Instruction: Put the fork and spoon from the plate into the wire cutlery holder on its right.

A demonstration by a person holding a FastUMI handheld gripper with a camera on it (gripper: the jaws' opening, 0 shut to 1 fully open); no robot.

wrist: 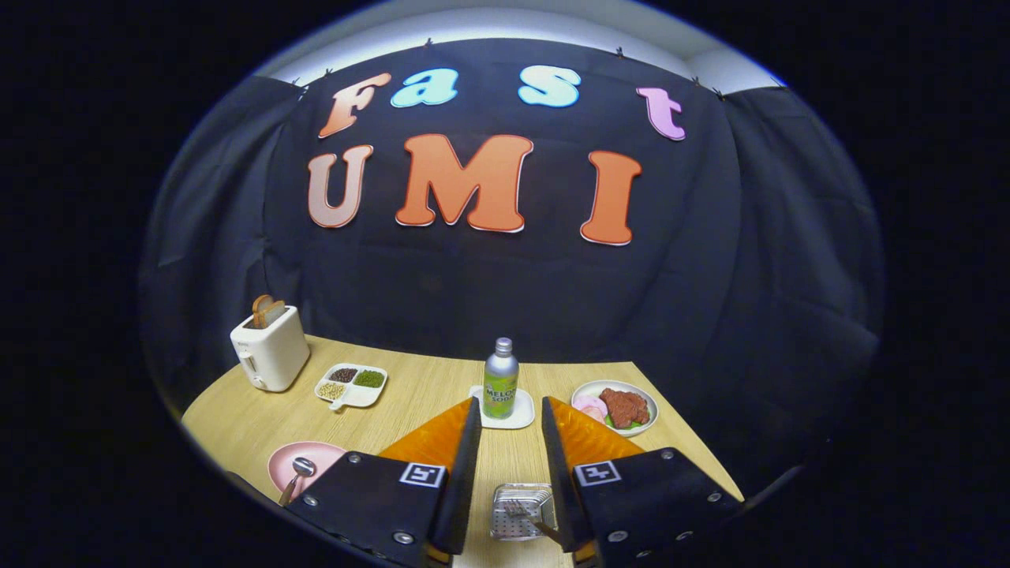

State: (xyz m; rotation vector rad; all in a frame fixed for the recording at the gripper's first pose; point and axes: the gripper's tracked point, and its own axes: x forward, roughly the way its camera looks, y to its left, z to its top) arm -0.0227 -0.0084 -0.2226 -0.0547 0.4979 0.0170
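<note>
The fingers point(510, 442) stand apart, gripping nothing, above the wire cutlery holder point(521, 511) that shows between them — a fork point(527, 517) already lies in it. The spoon point(297, 476) rests on the pink plate point(304, 461), off to their left. It looks light, stiff and slippery — best pinched mid-handle.

You are looking along a gripper point(510, 410) whose two fingers point(442, 434) are showing glossy orange outer faces that taper to points, each edged with a flat black pad on its inner side. Behind them, two matte black angular housings are carrying round silver screws at their corners. Each housing is wearing a small square black-and-white fiducial marker near its inner edge.
</note>
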